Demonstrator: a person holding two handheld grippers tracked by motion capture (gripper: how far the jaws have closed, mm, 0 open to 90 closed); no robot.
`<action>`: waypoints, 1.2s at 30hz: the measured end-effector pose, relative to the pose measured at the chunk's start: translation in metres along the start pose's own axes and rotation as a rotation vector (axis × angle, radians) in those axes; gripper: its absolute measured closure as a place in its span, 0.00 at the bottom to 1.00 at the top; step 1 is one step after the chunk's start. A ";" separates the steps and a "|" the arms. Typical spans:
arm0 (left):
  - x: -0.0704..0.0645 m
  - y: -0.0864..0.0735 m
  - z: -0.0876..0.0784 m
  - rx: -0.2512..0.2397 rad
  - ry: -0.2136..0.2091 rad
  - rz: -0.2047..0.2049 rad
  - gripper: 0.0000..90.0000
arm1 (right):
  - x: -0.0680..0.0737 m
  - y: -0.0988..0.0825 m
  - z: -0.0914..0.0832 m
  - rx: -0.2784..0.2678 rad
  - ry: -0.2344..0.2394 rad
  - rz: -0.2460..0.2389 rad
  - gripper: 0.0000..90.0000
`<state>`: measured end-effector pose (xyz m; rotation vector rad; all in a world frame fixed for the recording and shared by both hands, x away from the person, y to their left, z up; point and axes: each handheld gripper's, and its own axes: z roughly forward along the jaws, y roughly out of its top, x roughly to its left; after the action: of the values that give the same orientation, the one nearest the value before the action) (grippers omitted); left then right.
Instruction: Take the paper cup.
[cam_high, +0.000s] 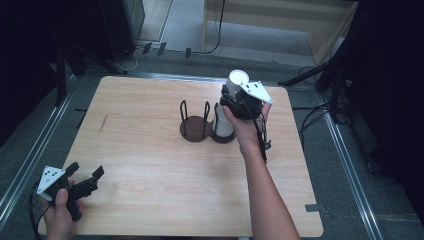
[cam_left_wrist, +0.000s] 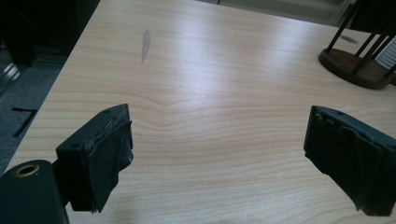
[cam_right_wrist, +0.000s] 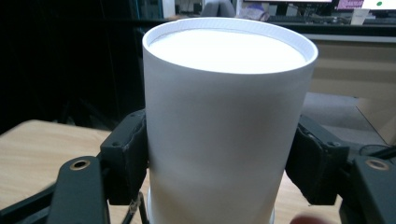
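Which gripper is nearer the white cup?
Right. The right gripper is shut on the cup above the rack; the left gripper sits open at the table's near left corner.

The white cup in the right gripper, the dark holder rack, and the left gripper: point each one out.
white cup (cam_right_wrist: 224, 126), right gripper view, middle of its side wall.
holder rack (cam_high: 196, 131), high view, bare part of its round base.
left gripper (cam_high: 85, 174), high view, midway between its open fingers.

1. I see a light wooden table (cam_high: 150, 150) with rounded corners.
2. A dark round-based rack (cam_high: 196, 127) stands right of its centre.
3. A faint smudge (cam_high: 103, 123) lies well left of the rack.
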<state>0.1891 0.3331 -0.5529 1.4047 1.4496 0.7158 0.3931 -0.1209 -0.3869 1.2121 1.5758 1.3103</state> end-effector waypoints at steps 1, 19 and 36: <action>0.000 0.000 0.000 -0.004 -0.004 -0.002 0.10 | -0.001 0.003 -0.002 -0.008 -0.004 -0.001 0.33; 0.000 -0.001 -0.003 -0.017 -0.018 -0.005 0.10 | -0.007 0.034 -0.046 -0.083 0.026 0.015 0.33; 0.000 0.000 -0.002 0.055 -0.020 0.011 0.05 | -0.015 0.006 -0.091 -0.047 0.043 0.008 0.33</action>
<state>0.1874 0.3333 -0.5525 1.4589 1.4563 0.6718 0.3134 -0.1602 -0.3626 1.1700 1.5630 1.3791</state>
